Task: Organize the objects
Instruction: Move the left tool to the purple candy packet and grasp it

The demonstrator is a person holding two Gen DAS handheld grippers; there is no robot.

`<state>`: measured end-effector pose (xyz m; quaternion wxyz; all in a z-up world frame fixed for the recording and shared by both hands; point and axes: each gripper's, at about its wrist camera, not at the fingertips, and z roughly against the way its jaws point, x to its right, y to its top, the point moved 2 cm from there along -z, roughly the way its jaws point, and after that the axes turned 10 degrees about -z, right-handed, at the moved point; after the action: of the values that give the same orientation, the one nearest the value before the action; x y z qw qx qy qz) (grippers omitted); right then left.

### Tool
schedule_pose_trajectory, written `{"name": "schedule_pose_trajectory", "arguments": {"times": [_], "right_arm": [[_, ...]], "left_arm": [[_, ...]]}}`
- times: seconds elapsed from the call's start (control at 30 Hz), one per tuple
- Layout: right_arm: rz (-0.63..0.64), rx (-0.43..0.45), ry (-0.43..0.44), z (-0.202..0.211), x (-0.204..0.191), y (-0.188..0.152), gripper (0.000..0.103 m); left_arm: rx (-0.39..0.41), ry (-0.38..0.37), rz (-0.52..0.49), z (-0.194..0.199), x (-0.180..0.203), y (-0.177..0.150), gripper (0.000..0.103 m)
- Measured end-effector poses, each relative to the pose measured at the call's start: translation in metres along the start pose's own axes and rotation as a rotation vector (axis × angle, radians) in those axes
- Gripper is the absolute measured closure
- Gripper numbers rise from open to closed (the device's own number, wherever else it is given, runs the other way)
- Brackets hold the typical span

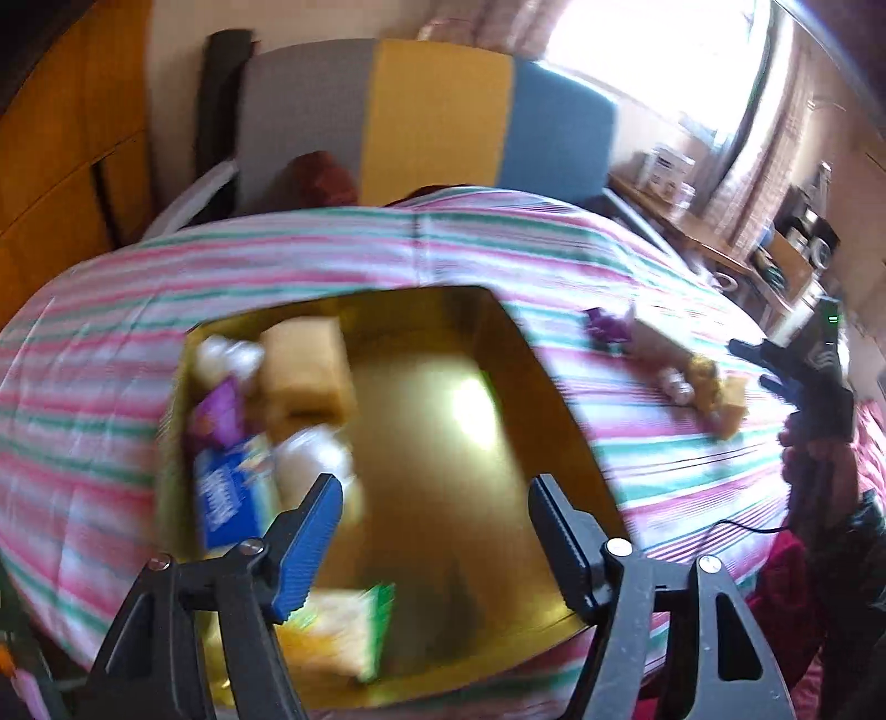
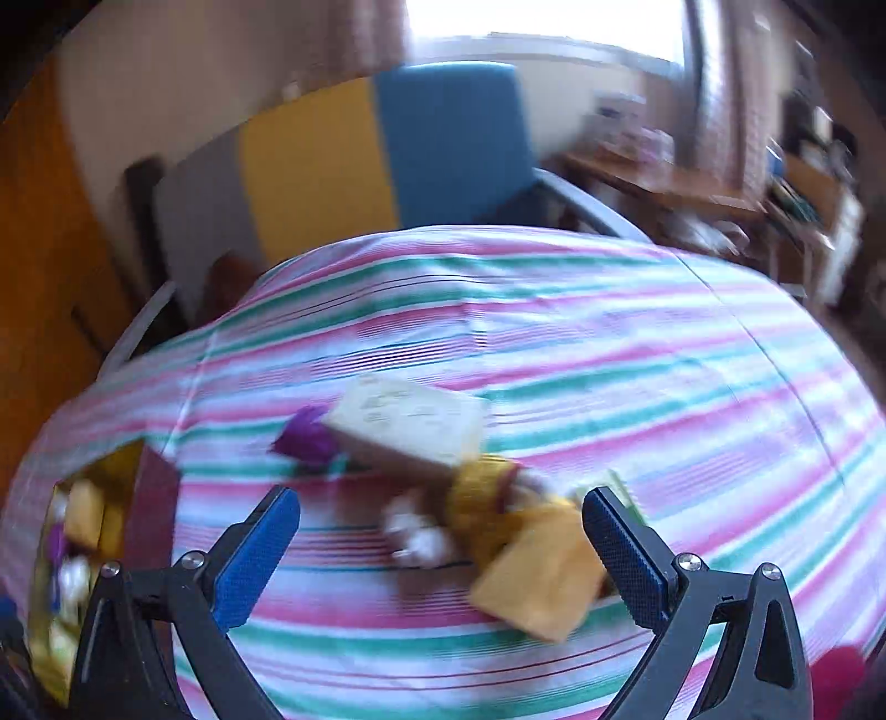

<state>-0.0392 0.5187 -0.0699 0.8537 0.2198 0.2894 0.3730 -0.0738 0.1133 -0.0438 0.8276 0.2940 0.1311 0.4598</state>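
A table [image 2: 637, 354] covered in a pink, green and white striped cloth carries a gold-lined open box [image 1: 459, 354] at its left. To the right lies a loose cluster: a pale flat box [image 2: 410, 421], a purple wrapper [image 2: 307, 440] touching it, a small white item [image 2: 418, 540], and a yellow packet [image 2: 540, 576].

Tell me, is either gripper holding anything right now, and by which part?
Nothing is held. The left gripper and right gripper are both open and empty.

- A striped pink, green and white cloth [image 2: 609, 354] covers the table.
- A grey, yellow and blue panelled chair back [image 1: 432, 116] stands behind it.
- A cluttered wooden shelf [image 1: 714, 243] sits by the bright window [image 2: 542, 22].
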Motion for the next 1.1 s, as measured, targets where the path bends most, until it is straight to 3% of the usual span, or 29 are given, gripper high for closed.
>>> {"name": "schedule_pose_trajectory", "arguments": {"times": [0.2, 0.5, 0.83, 1.0, 1.1], "right_arm": [[-0.168, 0.012, 0.038, 0.007, 0.027, 0.013, 0.0], [-0.201, -0.018, 0.095, 0.009, 0.028, 0.012, 0.0], [-0.19, -0.055, 0.152, 0.007, 0.02, 0.011, 0.0], [-0.193, -0.066, 0.168, 0.006, 0.02, 0.011, 0.0], [-0.199, -0.07, 0.171, 0.005, 0.02, 0.011, 0.0]], "left_arm": [[-0.04, -0.086, -0.073, -0.04, 0.049, 0.047, 0.037], [-0.154, -0.174, -0.105, -0.126, 0.103, 0.113, 0.049], [-0.252, -0.171, -0.111, -0.212, 0.125, 0.163, 0.051], [-0.287, -0.2, -0.128, -0.239, 0.137, 0.175, 0.051], [-0.321, -0.177, -0.166, -0.259, 0.145, 0.175, 0.051]]}}
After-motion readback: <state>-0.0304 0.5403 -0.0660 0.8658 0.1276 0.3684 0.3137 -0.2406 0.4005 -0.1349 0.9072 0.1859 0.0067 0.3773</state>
